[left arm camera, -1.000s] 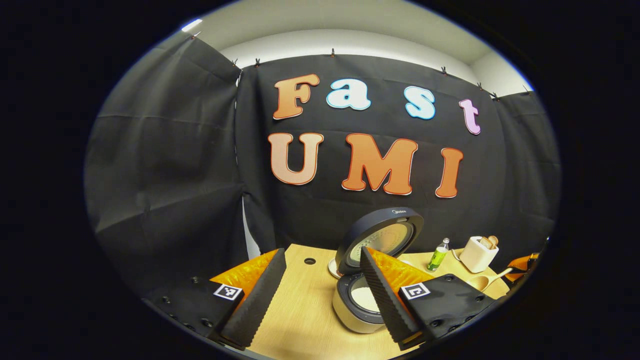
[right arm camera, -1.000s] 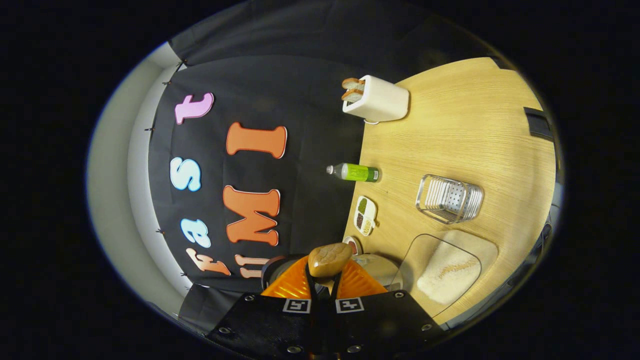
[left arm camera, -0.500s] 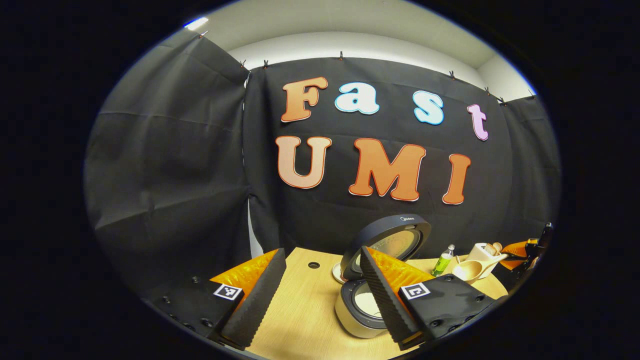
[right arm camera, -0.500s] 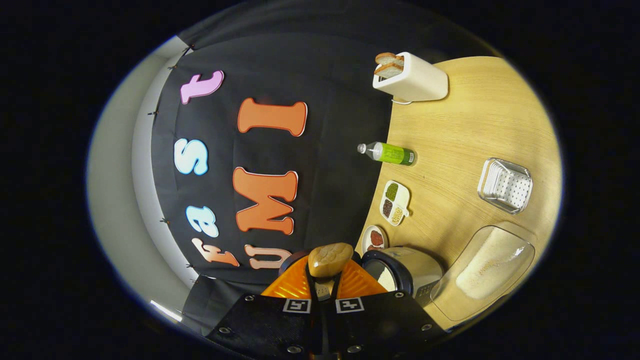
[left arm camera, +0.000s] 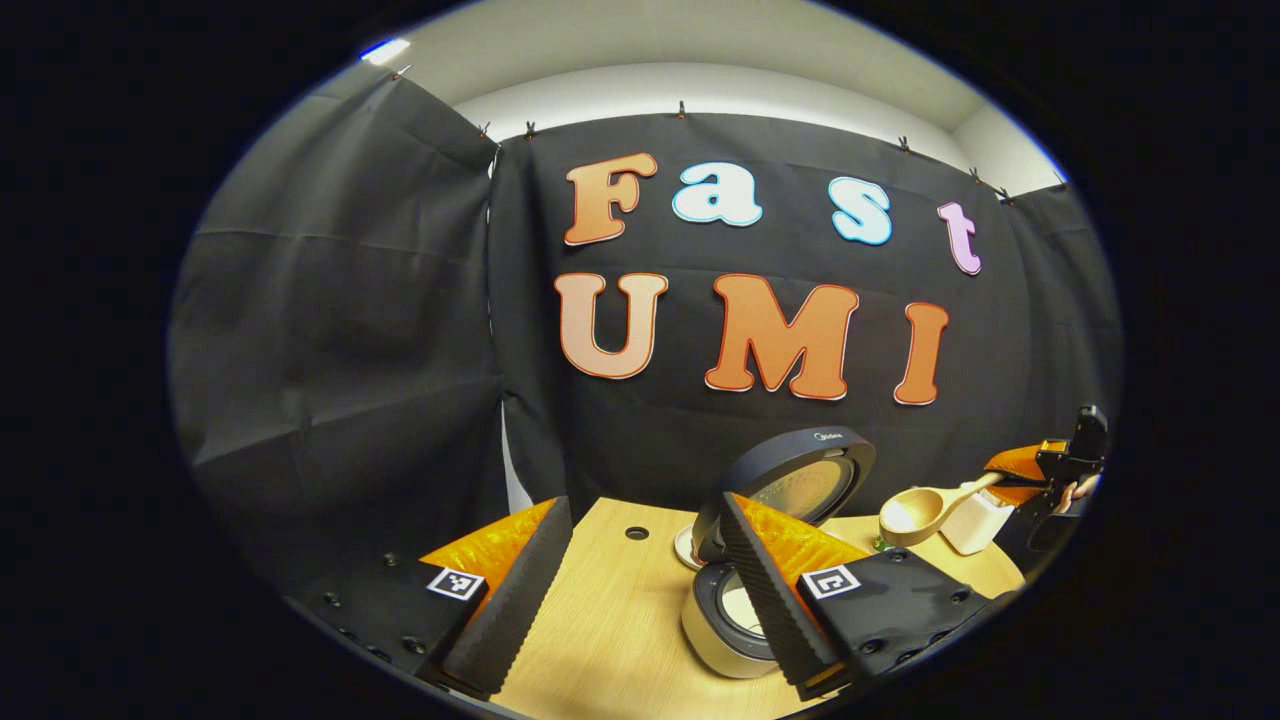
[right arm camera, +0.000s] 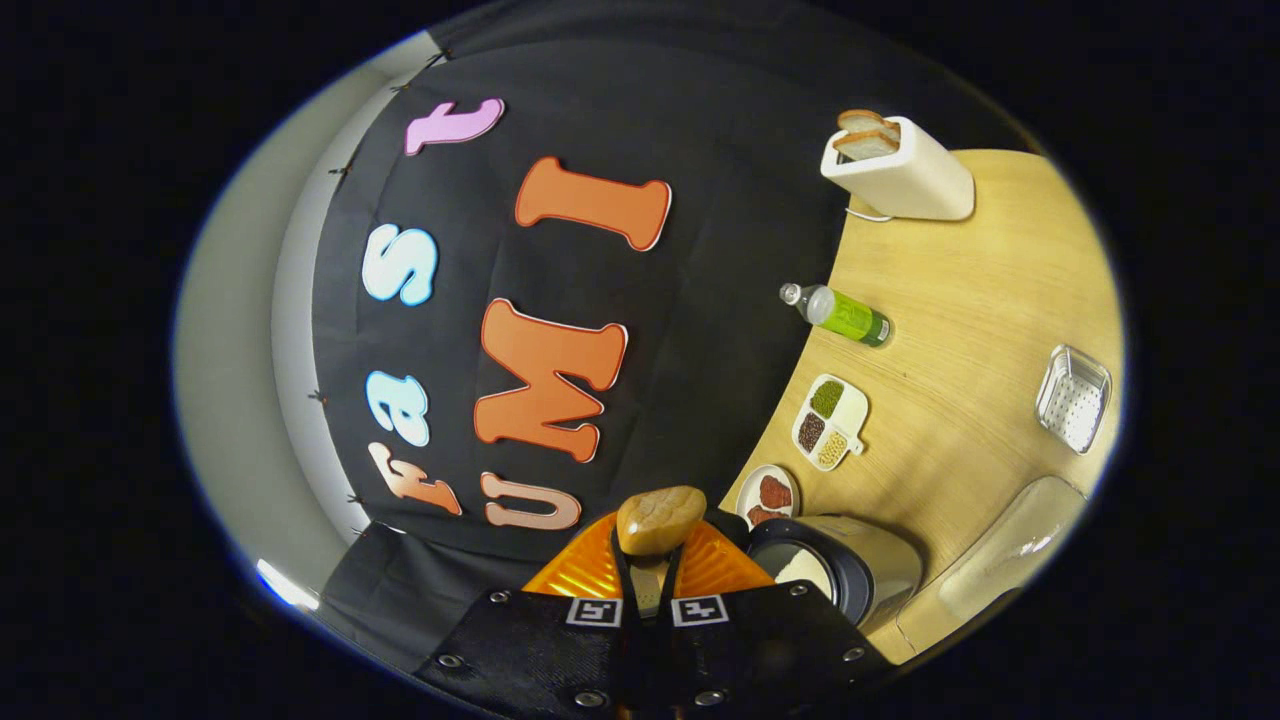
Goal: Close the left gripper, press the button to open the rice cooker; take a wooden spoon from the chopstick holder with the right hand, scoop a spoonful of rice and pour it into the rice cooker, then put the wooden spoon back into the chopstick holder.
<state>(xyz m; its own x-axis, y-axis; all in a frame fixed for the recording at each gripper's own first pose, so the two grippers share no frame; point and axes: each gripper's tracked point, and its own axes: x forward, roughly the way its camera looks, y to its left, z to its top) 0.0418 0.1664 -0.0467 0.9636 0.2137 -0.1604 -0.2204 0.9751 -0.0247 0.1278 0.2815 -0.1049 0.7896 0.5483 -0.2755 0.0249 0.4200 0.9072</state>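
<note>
My left gripper point(left arm camera: 644, 502) stands open low over the table, nothing between its fingers. Just beyond its right finger sits the rice cooker point(left arm camera: 722, 632), lid point(left arm camera: 795, 478) raised and white rice in the pot. To the right of the lid hangs the wooden spoon point(left arm camera: 912, 512), bowl facing the cooker, its handle held by my right gripper point(left arm camera: 1040, 466). In the right gripper view, rolled sideways, my right gripper point(right arm camera: 650, 562) is shut on the spoon point(right arm camera: 658, 518). The open cooker point(right arm camera: 838, 574) lies below it. The metal chopstick holder point(right arm camera: 1074, 398) stands far right.
On the wooden table point(right arm camera: 960, 330) stand a white toaster point(right arm camera: 900, 172) with bread, a green bottle point(right arm camera: 842, 315), a divided dish point(right arm camera: 830, 422) of beans, a small plate point(right arm camera: 768, 492) and a clear rice container point(right arm camera: 1010, 556). The table has a cable hole point(left arm camera: 636, 533).
My right gripper has risen with the spoon and swung away from the rice container. In the left gripper view the spoon climbed from table level to beside the lid. The left gripper stayed open.
</note>
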